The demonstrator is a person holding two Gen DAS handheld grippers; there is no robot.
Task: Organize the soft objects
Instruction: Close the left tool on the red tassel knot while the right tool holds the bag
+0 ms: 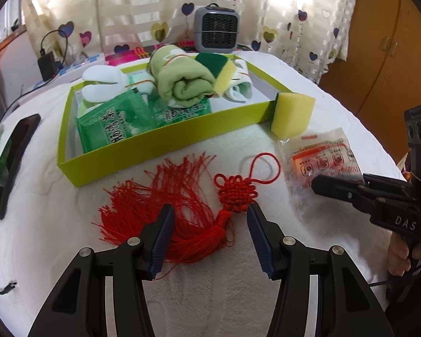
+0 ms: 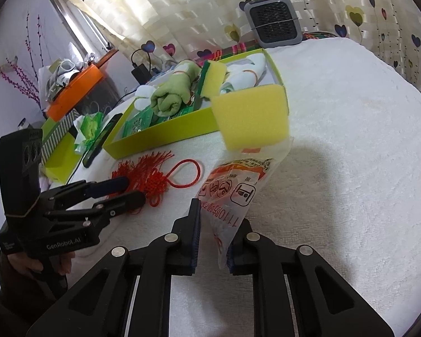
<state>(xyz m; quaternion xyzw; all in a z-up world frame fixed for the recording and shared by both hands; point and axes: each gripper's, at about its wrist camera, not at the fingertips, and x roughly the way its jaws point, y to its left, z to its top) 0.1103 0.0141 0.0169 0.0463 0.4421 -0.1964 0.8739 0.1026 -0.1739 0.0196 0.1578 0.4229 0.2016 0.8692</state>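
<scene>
The right tongs pinch the bag and should lift it to the box at eleven o'clock, while the left tongs wait apart over the tassel.

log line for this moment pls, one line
left gripper open over red tassel knot | right gripper pinching plastic bag | loose sponge outside green tray

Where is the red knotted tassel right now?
The red knotted tassel lies on the white cloth, just in front of the green tray, between the open fingers of the left gripper.
</scene>
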